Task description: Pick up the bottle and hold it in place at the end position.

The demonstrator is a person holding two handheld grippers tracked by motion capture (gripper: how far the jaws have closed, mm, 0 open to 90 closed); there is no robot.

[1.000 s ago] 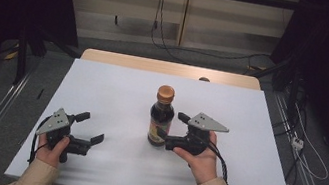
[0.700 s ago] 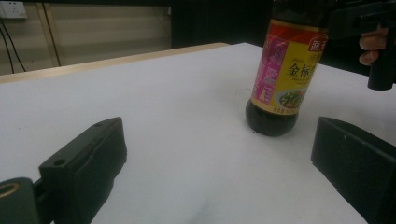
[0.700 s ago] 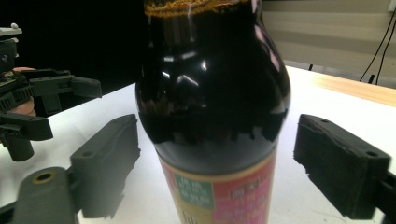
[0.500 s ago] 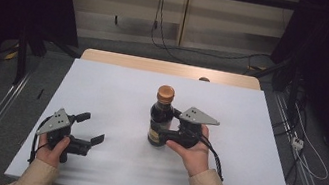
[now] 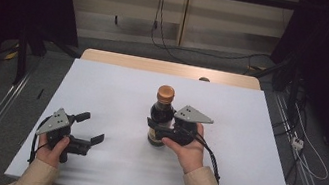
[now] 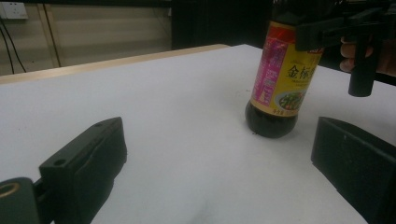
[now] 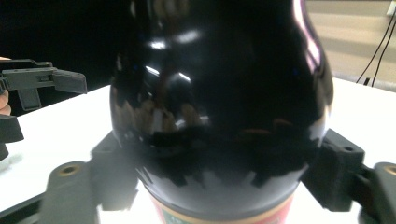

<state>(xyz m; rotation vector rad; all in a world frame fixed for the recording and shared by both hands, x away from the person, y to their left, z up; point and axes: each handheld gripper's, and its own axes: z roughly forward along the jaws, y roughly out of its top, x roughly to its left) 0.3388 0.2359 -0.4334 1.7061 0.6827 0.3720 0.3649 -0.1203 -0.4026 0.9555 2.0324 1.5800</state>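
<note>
A dark sauce bottle (image 5: 162, 115) with a brown cap and a pink and yellow label (image 6: 280, 79) stands upright in the middle of the white table (image 5: 102, 87). My right gripper (image 5: 155, 127) reaches it from the right. Its jaws have just been closing, and the pads now press on both sides of the bottle's dark shoulder (image 7: 219, 93) above the label. My left gripper (image 5: 90, 127) rests low near the front left of the table, open and with nothing between its fingers (image 6: 88, 158). It points toward the bottle from some way off.
The wooden back edge of the table (image 5: 171, 68) runs behind the white sheet. Cables lie on the floor beyond and to the right, and metal rails flank the table. Bare white surface lies all around the bottle.
My right gripper slid left around the bottle and its jaws drew in onto it. The bottle still stands where it was, and the left hand has stayed put.
</note>
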